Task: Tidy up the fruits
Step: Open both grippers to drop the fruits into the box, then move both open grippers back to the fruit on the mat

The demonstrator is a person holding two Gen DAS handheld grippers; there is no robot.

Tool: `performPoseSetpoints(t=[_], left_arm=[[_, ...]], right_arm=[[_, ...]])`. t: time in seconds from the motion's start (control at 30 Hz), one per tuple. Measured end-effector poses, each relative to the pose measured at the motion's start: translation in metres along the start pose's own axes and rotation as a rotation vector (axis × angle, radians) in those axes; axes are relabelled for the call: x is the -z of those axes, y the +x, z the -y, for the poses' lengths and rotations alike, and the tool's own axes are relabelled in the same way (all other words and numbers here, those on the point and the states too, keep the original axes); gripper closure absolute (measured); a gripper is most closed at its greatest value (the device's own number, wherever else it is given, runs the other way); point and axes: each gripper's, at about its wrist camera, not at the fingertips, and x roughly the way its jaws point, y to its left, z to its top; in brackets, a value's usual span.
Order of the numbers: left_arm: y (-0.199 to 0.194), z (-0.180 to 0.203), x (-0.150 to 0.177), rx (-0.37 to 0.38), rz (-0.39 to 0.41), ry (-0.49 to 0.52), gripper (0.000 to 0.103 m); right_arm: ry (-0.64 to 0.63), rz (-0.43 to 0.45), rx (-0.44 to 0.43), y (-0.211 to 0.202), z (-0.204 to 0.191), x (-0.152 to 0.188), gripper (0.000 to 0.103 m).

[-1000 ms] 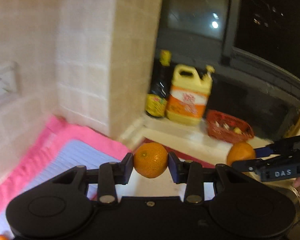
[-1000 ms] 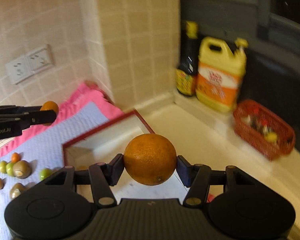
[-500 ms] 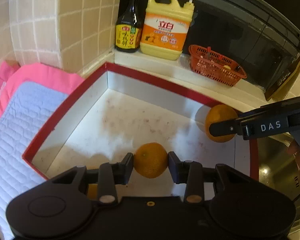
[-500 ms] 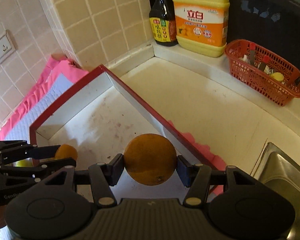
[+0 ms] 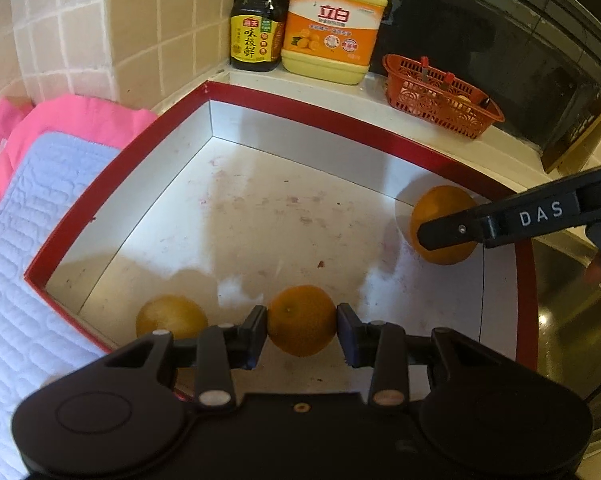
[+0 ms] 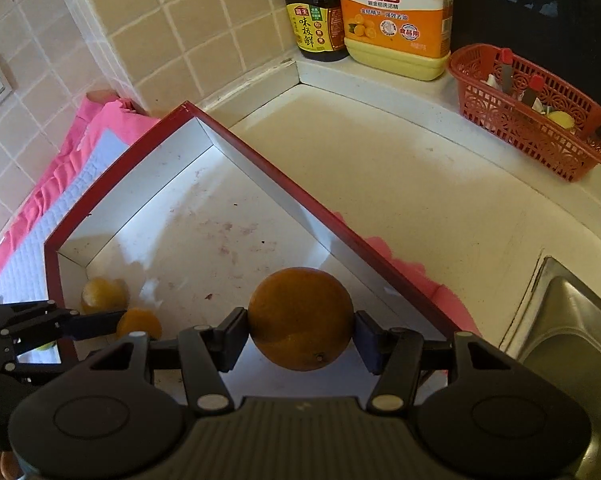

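Left gripper (image 5: 302, 326): pinching a small round orange mandarin (image 5: 301, 320) low inside the red-rimmed white box (image 5: 340, 122). Right gripper (image 6: 300, 334): clamped on a larger dull-orange round fruit (image 6: 300, 318) over the same box. A third yellowish-orange fruit (image 5: 171, 316) lies loose near the box's corner. Box floor: white, stained. Surroundings: cream countertop (image 6: 400, 184), beige tiled wall (image 6: 180, 20), pink-edged quilted mat (image 5: 40, 184), steel sink (image 6: 572, 320).

One orange (image 5: 171, 316) lies in the box (image 5: 316, 118), bottles (image 5: 256, 32) behind it
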Motion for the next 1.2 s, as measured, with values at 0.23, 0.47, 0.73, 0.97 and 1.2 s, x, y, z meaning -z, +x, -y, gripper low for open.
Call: performPoseSetpoints(t=[0.23, 0.47, 0.73, 0.97, 1.2], left_arm=[[0.001, 0.003, 0.001, -0.006, -0.001, -0.006, 0.045], [-0.014, 0.004, 0.002, 0.004, 0.030, -0.010, 0.029], [-0.041, 0.002, 0.012, -0.009, 0.057, -0.037, 0.029], [-0.090, -0.004, 0.028, -0.048, 0.139, -0.084, 0.029], [-0.152, -0.024, 0.056, -0.179, 0.241, -0.151, 0.026]], right_arm=[[-0.012, -0.024, 0.017, 0.003, -0.002, -0.003, 0.043], [-0.055, -0.061, 0.067, 0.007, -0.011, -0.002, 0.043], [-0.077, 0.066, 0.032, -0.027, -0.015, -0.002, 0.016], [-0.121, 0.143, 0.016, -0.056, -0.025, -0.009, 0.016], [-0.183, 0.180, -0.052, -0.074, -0.057, -0.007, 0.016]])
